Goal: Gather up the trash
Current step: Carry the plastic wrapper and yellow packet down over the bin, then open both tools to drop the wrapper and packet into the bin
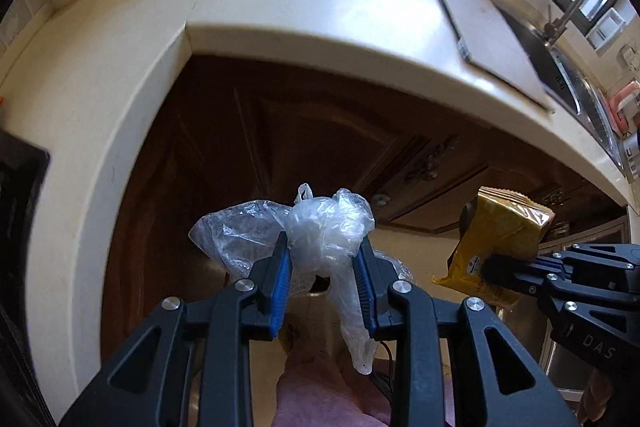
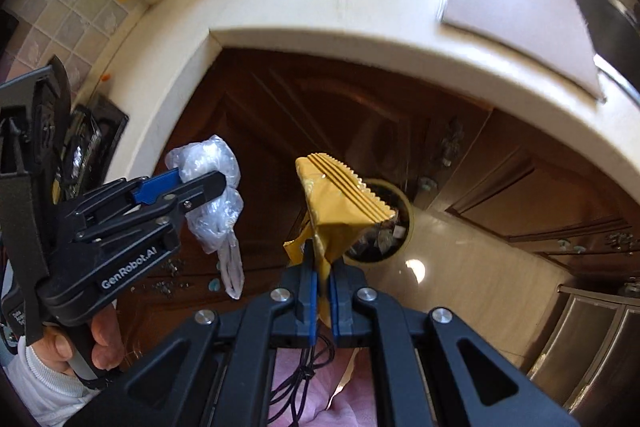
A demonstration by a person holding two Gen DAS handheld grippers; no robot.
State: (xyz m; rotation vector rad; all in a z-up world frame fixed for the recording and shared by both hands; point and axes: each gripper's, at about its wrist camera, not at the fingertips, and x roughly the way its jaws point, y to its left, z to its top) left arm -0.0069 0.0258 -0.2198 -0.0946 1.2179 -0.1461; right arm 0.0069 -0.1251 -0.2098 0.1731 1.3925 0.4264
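While both tools hang out past the cream countertop (image 1: 340, 7) edge, each has a catch. Left gripper (image 1: 324, 259): blue pads closed partway onto a crumpled clear plastic bag (image 1: 320, 227), which bulges above the fingertips and trails a tail below. Right gripper (image 2: 323, 267): pads pinched nearly together on a gold snack wrapper (image 2: 340, 195), its crimped end standing up beyond the tips. Bag and wrapper ride side by side, apart. Below, a round bin (image 2: 384, 223) on the pale floor, seemingly with scraps inside; blurred. Dark wooden cabinet doors (image 2: 320, 115) behind. Sink (image 1: 576, 87) on the counter at right.
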